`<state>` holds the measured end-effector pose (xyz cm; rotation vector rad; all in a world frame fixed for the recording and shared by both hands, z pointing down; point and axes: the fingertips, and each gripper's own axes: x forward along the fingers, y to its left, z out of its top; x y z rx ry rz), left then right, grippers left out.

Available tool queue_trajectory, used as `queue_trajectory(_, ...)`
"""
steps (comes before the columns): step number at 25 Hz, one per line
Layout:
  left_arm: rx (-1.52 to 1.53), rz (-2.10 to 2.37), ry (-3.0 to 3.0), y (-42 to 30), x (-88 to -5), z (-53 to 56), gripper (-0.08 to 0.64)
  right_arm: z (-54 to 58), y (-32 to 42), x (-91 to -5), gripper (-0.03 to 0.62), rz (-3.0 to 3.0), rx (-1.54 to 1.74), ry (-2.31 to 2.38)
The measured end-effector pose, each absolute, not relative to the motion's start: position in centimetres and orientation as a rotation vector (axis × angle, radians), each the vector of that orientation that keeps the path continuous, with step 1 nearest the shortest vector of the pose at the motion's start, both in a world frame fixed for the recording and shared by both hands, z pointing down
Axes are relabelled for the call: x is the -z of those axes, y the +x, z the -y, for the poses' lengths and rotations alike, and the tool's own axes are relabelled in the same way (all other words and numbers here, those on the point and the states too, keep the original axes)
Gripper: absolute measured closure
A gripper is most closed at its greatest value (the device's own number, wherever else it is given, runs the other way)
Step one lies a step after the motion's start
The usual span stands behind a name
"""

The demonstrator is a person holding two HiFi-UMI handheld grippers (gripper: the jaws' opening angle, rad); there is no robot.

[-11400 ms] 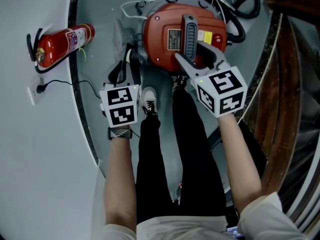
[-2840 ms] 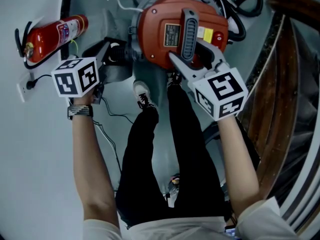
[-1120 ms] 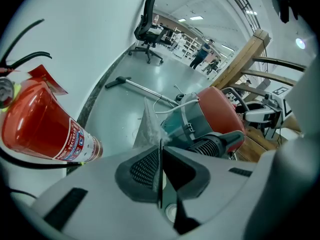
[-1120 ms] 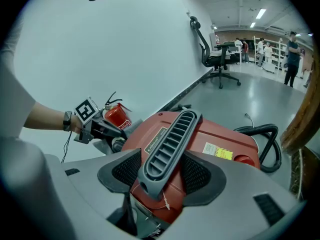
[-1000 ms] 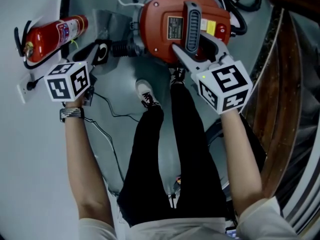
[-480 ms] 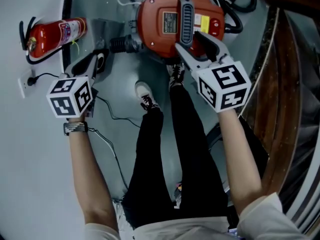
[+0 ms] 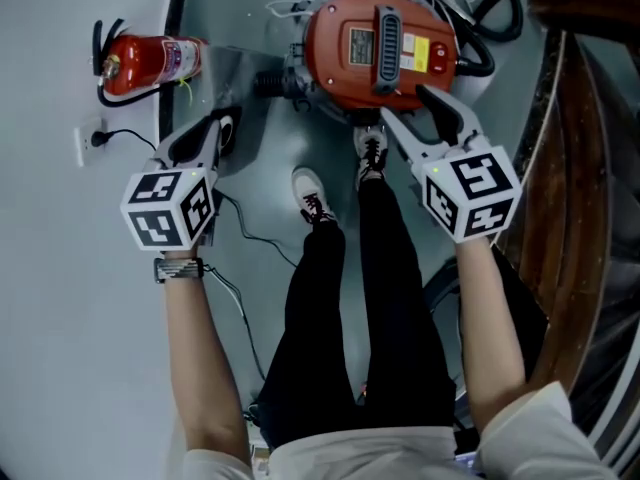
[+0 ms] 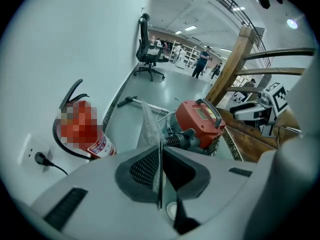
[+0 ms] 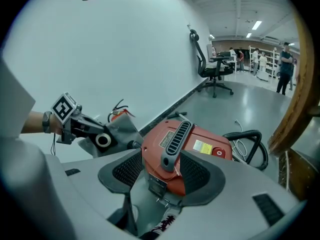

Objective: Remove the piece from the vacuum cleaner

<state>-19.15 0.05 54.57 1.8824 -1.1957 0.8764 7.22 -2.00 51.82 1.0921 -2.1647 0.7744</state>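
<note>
Singles mostly, three pairs

One round red vacuum cleaner [image 7: 345, 63], one red fire extinguisher [image 7: 150, 60], one white wall socket [image 7: 84, 150] with one black plug [image 7: 99, 139], one grey cloth bag [image 7: 235, 73], one black hose [image 7: 487, 60], one black office chair [image 8: 148, 59], one striped wristband [image 7: 178, 268]. Two grey two-jaw grippers, the left gripper [image 7: 225, 128] and the right gripper [image 7: 408, 103], carry two marker cubes [image 7: 170, 208]. There are two laced shoes [image 7: 312, 193].

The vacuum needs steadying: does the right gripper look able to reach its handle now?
Probably yes: the right gripper is open and empty, and the handle lies just ahead with nothing between.
</note>
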Motion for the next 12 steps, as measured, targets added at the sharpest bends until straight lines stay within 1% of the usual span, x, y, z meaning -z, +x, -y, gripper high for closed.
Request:
queue_trajectory(3,-0.861,1.235,1.891,-19.1,-52.3,-0.7,0.534,0.9,7.2,-50.0,0.351,2.152,-0.764,1.085)
queue_trajectory(6,-0.840,1.261,1.912,-18.7,-50.1,-1.4,0.533,-0.1,7.8,-47.7,0.379,2.141,-0.773,1.114)
queue_trajectory(10,-0.826,1.295,1.900,-19.0,-47.0,-2.9,0.534,-1.2,7.8,-43.6,0.432,2.152,-0.730,1.114)
queue_trajectory(11,-0.826,1.299,1.905,-18.8,-46.2,-3.1,0.534,-1.3,8.0,-42.5,0.453,2.159,-0.716,1.116)
queue_trajectory(12,-0.825,1.302,1.913,-18.7,-45.4,-3.2,0.533,-1.4,8.2,-41.4,0.490,2.166,-0.704,1.120)
